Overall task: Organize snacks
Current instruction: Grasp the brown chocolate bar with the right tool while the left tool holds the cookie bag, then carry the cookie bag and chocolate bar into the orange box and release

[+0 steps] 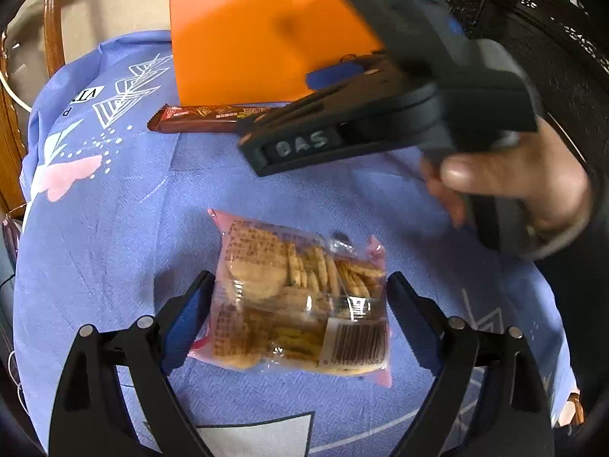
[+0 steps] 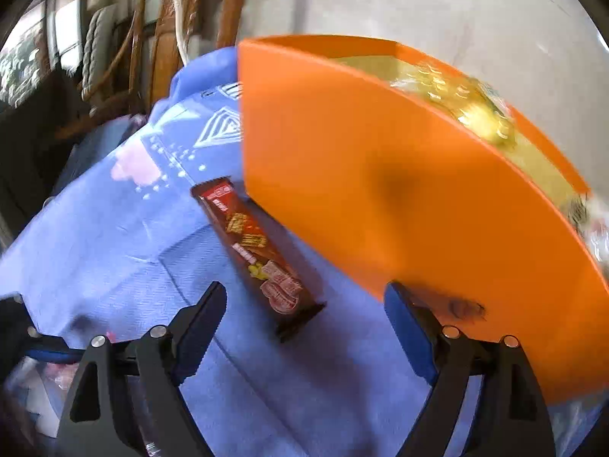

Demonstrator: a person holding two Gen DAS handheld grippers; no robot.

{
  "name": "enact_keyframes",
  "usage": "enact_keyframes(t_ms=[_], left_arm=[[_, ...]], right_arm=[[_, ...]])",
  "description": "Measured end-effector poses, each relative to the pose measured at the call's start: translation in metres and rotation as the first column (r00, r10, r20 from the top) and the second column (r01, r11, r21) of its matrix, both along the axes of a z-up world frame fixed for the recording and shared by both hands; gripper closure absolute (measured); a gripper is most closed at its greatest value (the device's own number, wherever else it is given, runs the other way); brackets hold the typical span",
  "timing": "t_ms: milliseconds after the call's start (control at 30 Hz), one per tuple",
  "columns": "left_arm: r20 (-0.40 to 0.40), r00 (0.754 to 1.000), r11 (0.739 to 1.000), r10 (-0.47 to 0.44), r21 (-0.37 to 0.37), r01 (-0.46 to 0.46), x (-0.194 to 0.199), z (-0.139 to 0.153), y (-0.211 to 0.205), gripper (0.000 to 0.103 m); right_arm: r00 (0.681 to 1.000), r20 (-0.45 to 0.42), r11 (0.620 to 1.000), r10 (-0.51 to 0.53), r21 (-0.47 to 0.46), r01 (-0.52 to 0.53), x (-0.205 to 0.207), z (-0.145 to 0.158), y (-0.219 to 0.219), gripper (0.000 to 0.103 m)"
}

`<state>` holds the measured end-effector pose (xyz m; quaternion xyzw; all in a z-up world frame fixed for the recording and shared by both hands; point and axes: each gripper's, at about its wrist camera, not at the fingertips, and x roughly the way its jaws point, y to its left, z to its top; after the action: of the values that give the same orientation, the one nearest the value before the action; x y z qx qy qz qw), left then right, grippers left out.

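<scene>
A clear bag of crackers [image 1: 300,301] lies flat on the blue tablecloth [image 1: 114,236], between the wide-apart fingers of my left gripper [image 1: 300,285]; the pads stand at its two edges without squeezing it. A brown chocolate bar [image 1: 198,118] [image 2: 259,247] lies against the front wall of an orange box [image 1: 266,38] [image 2: 361,152]. My right gripper [image 2: 304,301] is open, its fingers straddling the bar's near end, with the right finger close to the box wall. In the left wrist view the right gripper [image 1: 281,114] hangs over the bar, held by a hand [image 1: 514,186].
Gold-wrapped snacks [image 2: 468,103] fill the orange box. A wooden chair [image 1: 53,19] [image 2: 163,38] stands beyond the table's far left edge. Dark carved furniture [image 1: 533,19] is at the right. The cloth [image 2: 114,247] drapes over the rounded table edge.
</scene>
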<state>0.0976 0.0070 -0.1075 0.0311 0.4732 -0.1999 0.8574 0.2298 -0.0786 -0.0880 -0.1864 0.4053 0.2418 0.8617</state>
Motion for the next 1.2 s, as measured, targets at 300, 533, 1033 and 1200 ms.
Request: enact_keyframes(t_ms=[300,533,1033,1200], left_arm=[[0.011,1.0,1.0,0.001,0.008,-0.001,-0.002,-0.002,0.001,0.015],[0.016,1.0,1.0,0.013,0.014,-0.013,-0.001,-0.002,-0.007,0.014],[0.028,1.0,0.997,0.008,0.077,-0.01,0.005,0.004,-0.019,0.034],[0.045,0.999,0.998,0.027,0.063,-0.03,0.006,0.022,-0.013,0.035]], right_arm=[[0.989,-0.114,0.996,0.093,0.013,-0.092,0.003,-0.003,0.022,0.077],[0.989,-0.143,0.996,-0.038,0.078,0.05,-0.036,-0.003,-0.02,0.079],[0.928,-0.281,0.857,-0.245,0.384,0.343,-0.095,-0.013,-0.135,0.079],[0.943,-0.233,0.848,-0.24,0.423,0.32,-0.105,0.014,-0.144,0.079]])
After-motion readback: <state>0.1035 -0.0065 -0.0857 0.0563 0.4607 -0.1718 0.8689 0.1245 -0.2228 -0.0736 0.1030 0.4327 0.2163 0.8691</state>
